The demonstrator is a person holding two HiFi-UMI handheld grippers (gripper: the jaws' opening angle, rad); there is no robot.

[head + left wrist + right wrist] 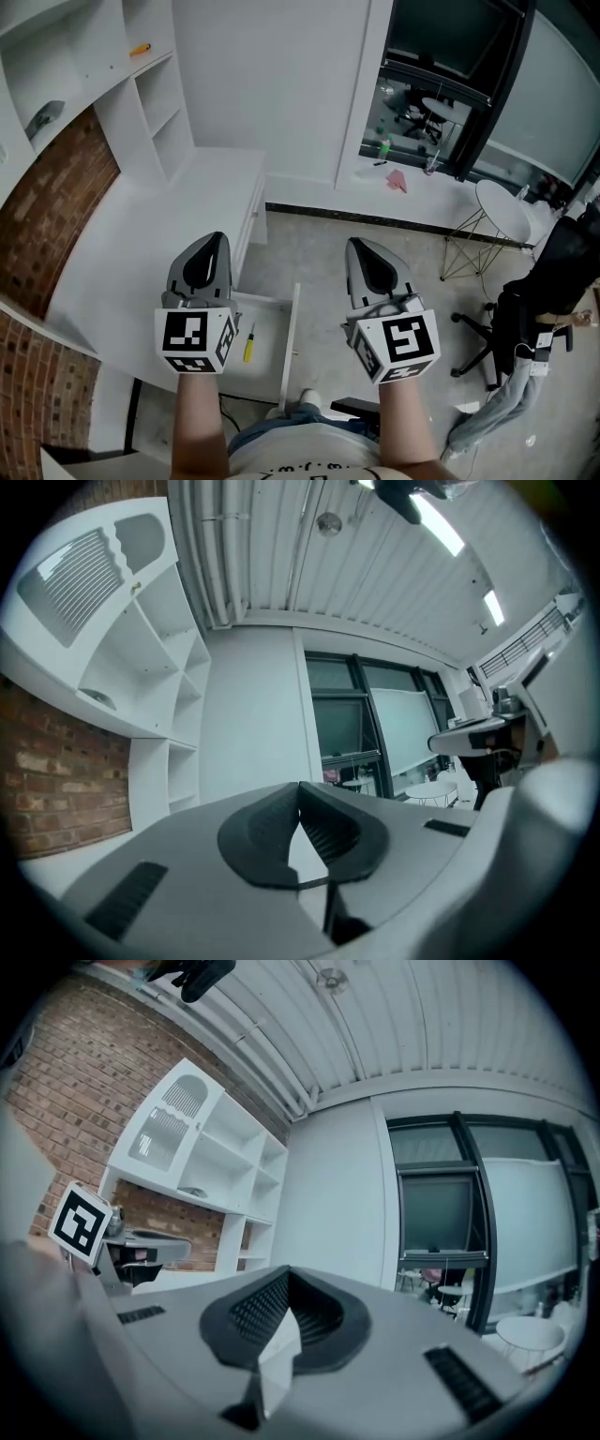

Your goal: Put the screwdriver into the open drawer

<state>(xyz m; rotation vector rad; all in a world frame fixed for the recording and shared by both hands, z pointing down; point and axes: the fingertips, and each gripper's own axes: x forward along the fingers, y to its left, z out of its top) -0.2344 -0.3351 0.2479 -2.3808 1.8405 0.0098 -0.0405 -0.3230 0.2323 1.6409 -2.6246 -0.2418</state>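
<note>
In the head view a yellow-handled screwdriver (249,343) lies inside the open white drawer (292,330), which is pulled out from under the desk. Both grippers are held high above it and point level, away from me. My left gripper (212,240) is over the drawer's left part, its jaws closed together with nothing between them (300,789). My right gripper (360,246) hangs to the right of the drawer over the floor, also shut and empty (286,1275). Neither gripper view shows the screwdriver or the drawer.
A white desk (159,234) runs along the brick wall (56,197), with a white shelf unit (155,103) above holding a small orange item (140,49). A black office chair (534,300) and a round white table (502,208) stand on the right.
</note>
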